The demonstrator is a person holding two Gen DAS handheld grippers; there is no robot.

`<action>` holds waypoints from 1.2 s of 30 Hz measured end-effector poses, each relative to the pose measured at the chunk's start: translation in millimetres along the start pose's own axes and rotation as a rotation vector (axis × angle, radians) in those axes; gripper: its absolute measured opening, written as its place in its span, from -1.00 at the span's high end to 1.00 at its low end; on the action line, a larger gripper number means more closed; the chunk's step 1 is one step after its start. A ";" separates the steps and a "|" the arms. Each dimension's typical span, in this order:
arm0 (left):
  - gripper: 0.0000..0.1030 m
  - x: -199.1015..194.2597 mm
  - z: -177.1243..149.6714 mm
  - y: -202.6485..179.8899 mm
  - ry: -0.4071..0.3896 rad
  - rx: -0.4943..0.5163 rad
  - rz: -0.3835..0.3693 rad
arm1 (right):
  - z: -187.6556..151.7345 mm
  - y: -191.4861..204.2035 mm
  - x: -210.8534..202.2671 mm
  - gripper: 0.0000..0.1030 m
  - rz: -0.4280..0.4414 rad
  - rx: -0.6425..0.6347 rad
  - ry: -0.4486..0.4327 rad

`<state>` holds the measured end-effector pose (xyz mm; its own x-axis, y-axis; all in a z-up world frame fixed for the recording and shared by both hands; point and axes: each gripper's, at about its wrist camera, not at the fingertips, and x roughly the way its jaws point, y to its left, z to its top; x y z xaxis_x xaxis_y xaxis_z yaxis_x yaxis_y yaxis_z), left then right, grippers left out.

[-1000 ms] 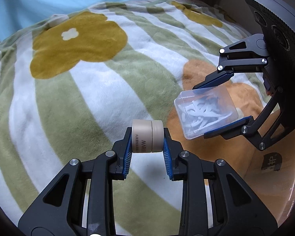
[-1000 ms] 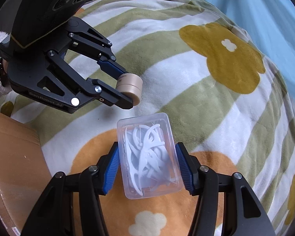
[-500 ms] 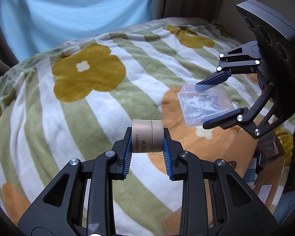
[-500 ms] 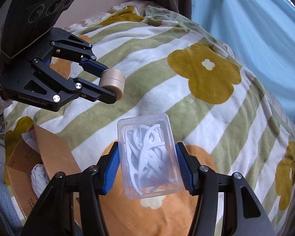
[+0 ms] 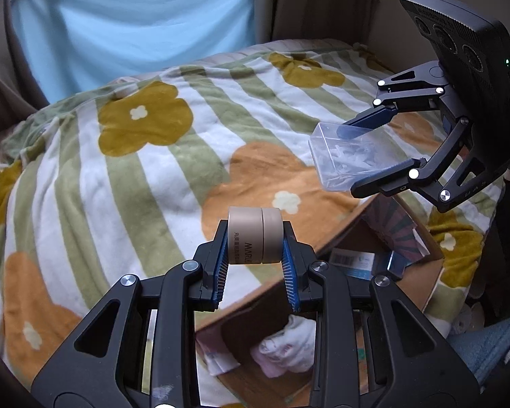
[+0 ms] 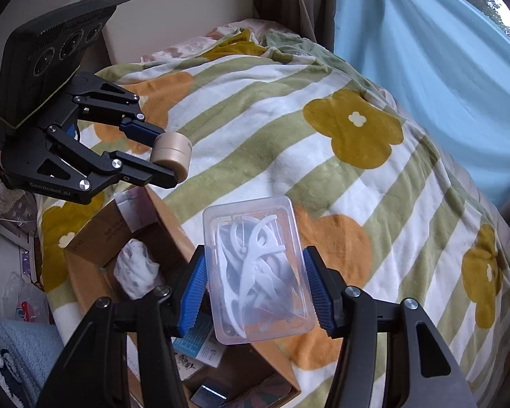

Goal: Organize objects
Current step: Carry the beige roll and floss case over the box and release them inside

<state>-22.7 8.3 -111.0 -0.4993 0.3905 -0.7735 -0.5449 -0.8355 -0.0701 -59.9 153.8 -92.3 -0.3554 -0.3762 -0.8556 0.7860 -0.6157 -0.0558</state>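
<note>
My left gripper (image 5: 255, 255) is shut on a small beige round jar (image 5: 255, 234), held in the air above the edge of an open cardboard box (image 5: 421, 272). The jar also shows in the right wrist view (image 6: 171, 156), in the left gripper (image 6: 159, 158). My right gripper (image 6: 255, 285) is shut on a clear plastic box of white picks (image 6: 258, 265), held above the same cardboard box (image 6: 163, 231). In the left wrist view the clear box (image 5: 343, 156) sits in the right gripper (image 5: 367, 151) at the right.
A flowered striped blanket (image 5: 136, 170) covers the bed behind. The cardboard box holds a white cloth bundle (image 5: 285, 346), packets (image 5: 350, 261) and a patterned pack. A blue curtain (image 6: 442, 51) hangs at the back. A blue towel (image 6: 13, 350) lies beside the box.
Both grippers have pulled back and up from the blanket with their objects. The cardboard box and its contents have come into view below them.
</note>
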 end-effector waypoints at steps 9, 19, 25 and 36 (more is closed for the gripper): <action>0.51 -2.9 -55.4 -43.6 0.049 -0.069 -0.010 | -42.8 40.2 -2.8 0.00 0.038 -0.026 0.034; 0.51 21.5 -101.4 -69.1 0.119 -0.113 -0.042 | -88.1 65.6 26.5 0.00 0.086 -0.057 0.106; 0.51 25.3 -104.5 -69.8 0.138 -0.107 -0.037 | -92.0 67.2 30.6 0.00 0.111 -0.056 0.116; -0.44 29.4 -109.0 -67.0 0.160 -0.110 -0.054 | -95.7 62.2 39.0 -0.72 0.126 -0.010 0.125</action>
<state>72.6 33.6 -197.7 -0.3529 0.3769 -0.8564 -0.4865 -0.8558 -0.1762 23.6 167.1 -178.3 -0.1887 -0.3609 -0.9133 0.8256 -0.5620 0.0515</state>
